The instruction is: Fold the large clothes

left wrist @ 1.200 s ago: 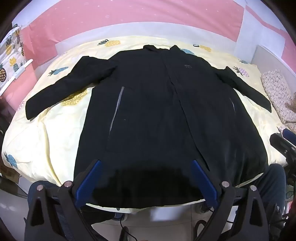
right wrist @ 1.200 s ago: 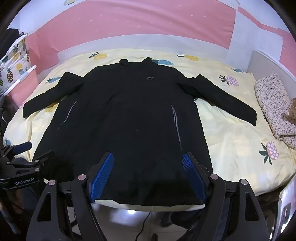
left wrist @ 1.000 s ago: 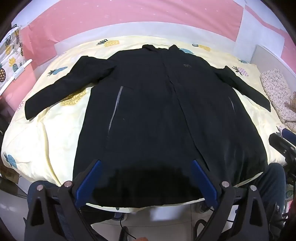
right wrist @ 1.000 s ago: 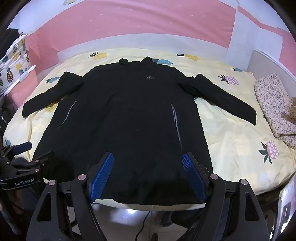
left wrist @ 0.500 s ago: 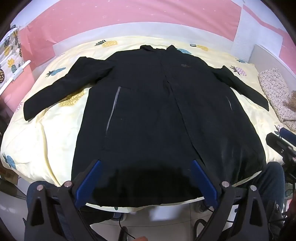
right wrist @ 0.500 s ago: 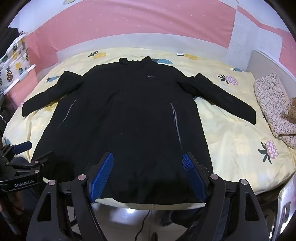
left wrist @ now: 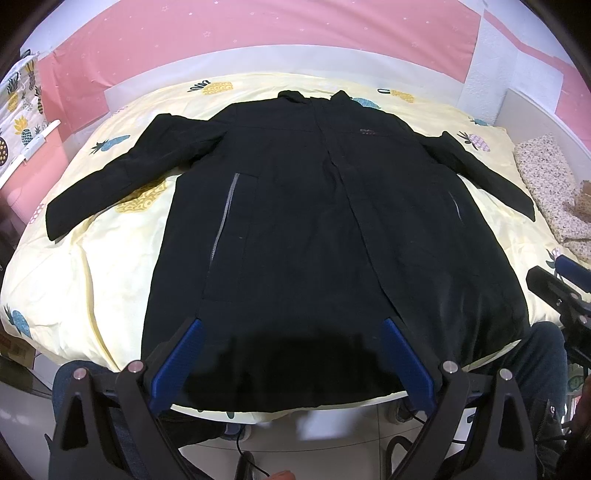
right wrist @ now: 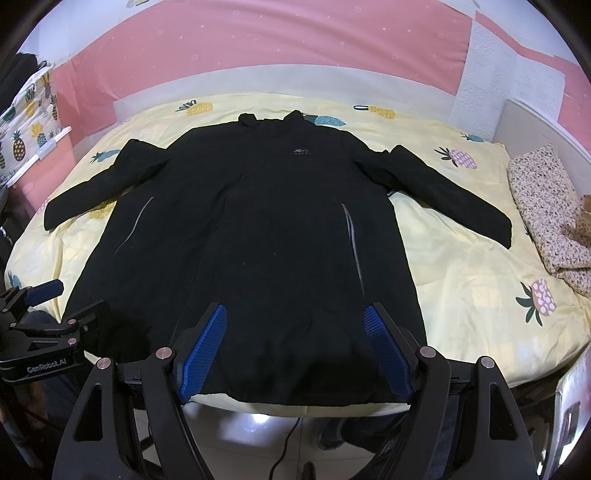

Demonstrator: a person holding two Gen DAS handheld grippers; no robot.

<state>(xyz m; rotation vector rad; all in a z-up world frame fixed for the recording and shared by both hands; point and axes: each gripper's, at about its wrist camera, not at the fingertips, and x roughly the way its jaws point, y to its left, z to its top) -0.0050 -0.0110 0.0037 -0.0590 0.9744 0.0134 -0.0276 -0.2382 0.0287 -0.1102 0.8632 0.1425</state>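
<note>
A long black coat lies flat on the bed, front up, collar at the far side, both sleeves spread outwards; it also shows in the right wrist view. My left gripper is open and empty, held above the coat's near hem. My right gripper is open and empty, also above the near hem. The left gripper appears at the left edge of the right wrist view, the right gripper at the right edge of the left wrist view.
The bed has a yellow pineapple-print sheet and a pink wall behind it. A folded floral cloth lies at the bed's right side. The person's legs and tiled floor are at the near edge.
Both grippers drifted slightly; the coat sits a little lower and nearer in the left wrist view. Nothing was grasped.
</note>
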